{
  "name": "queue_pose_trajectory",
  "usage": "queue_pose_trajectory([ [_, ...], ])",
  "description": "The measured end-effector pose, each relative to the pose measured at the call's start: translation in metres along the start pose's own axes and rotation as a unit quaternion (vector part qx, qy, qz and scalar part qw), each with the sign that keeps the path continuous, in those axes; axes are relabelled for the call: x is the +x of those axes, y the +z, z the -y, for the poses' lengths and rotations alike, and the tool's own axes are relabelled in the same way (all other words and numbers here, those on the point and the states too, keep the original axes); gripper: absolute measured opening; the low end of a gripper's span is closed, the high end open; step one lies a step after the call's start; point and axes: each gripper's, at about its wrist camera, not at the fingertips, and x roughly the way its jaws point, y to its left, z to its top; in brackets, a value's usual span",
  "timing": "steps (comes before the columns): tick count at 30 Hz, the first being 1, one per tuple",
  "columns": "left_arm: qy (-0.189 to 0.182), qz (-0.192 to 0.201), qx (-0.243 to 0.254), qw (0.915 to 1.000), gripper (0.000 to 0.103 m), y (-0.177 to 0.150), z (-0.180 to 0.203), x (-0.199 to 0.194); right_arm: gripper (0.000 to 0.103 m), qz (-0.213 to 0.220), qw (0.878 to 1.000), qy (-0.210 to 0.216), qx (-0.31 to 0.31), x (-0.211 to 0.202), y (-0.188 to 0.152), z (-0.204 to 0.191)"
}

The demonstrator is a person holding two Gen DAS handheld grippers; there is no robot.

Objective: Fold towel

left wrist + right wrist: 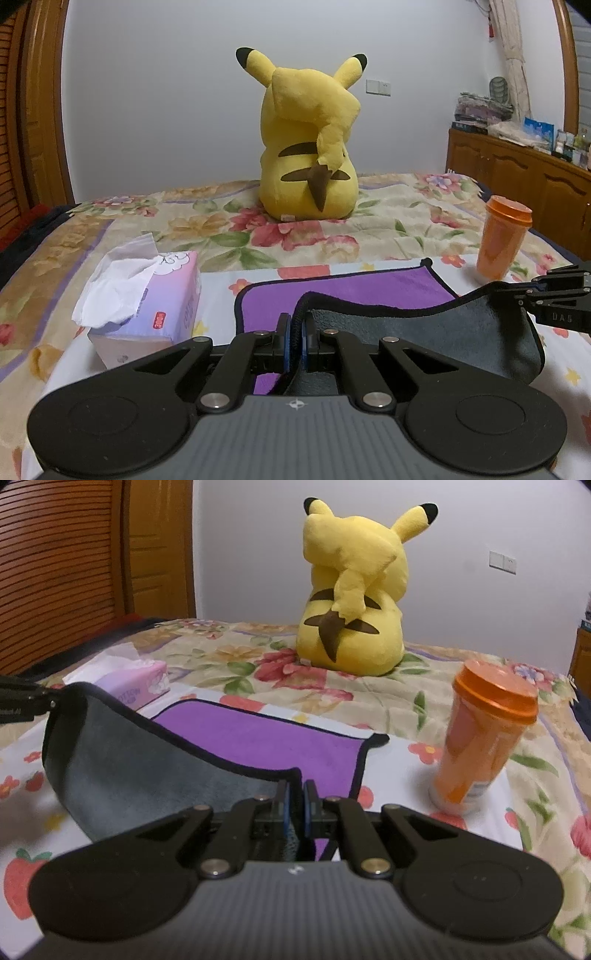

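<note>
The tissue box (147,299) left of the towel (351,291) bears "COTTON" in purple letters and a small red label too blurred to read. The towel, purple on one face and grey on the other, lies on the floral bedspread (229,236), its near edge lifted. The left gripper (296,332) pinches one near corner; the right gripper (295,801) pinches the other. An orange cup (480,746) stands right of the towel; a yellow plush (308,147) sits beyond it, before a white wall.

A home bedroom. A bed (332,229) with a floral cover carries a yellow plush toy (308,147). A wooden cabinet (517,173) holds what look like books and jars.
</note>
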Motion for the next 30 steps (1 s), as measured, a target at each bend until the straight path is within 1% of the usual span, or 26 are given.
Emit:
queue_pose_trajectory([
  [10, 0.001, 0.007, 0.025, 0.9997, 0.009, 0.008, 0.001, 0.021, 0.008, 0.002, 1.0, -0.008, -0.01, 0.012, 0.003, 0.007],
  [17, 0.002, 0.009, 0.02, 0.9998, 0.009, 0.016, -0.005, 0.034, 0.008, 0.014, 1.0, -0.014, -0.013, 0.02, 0.011, 0.013],
  [25, 0.002, 0.031, 0.015, 0.9994, 0.009, 0.038, -0.007, 0.044, 0.008, 0.036, 0.999, -0.022, -0.013, 0.021, 0.024, 0.019],
  [30, 0.001, 0.039, 0.009, 0.9992, 0.009, 0.046, -0.005, 0.047, 0.008, 0.049, 0.998, -0.029, -0.01, 0.02, 0.032, 0.025],
])
